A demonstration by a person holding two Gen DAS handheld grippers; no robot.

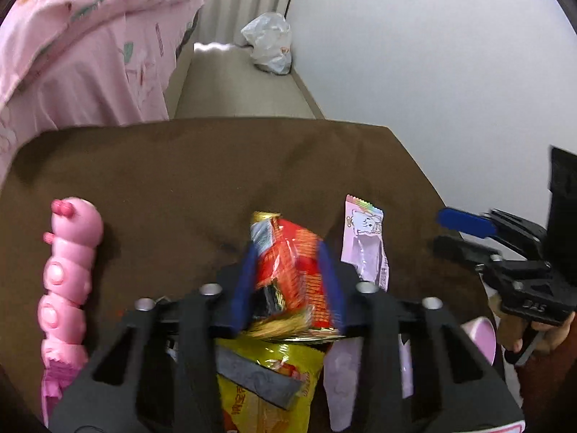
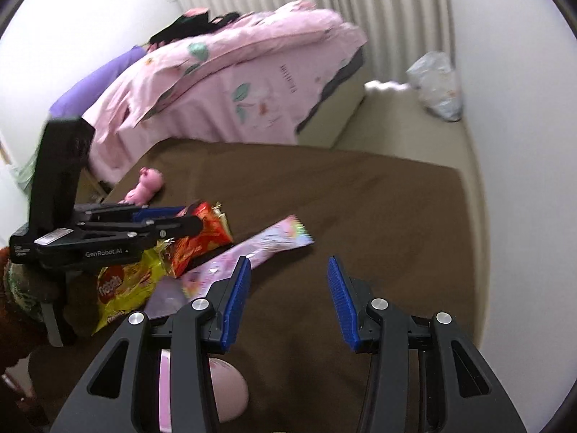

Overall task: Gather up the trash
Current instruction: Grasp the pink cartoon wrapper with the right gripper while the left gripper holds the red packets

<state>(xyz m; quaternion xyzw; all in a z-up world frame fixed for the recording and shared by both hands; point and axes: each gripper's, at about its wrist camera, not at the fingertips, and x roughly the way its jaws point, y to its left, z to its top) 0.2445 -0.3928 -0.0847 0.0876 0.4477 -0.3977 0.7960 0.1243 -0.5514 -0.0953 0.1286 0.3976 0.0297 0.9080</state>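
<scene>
My left claw (image 1: 288,274) is clamped on the red snack wrapper (image 1: 288,267), just above the desk (image 1: 180,187), beside the pink wrapper (image 1: 364,241). Right claw (image 2: 288,303) hangs released, nothing between its pads.

My left gripper (image 1: 288,278) clamps a red snack wrapper (image 1: 288,270) between its blue pads above the brown table (image 1: 180,180). A yellow wrapper (image 1: 267,386) lies beneath, a pink caterpillar toy (image 1: 68,270) at left, a pale pink wrapper (image 1: 364,241) just right.
</scene>
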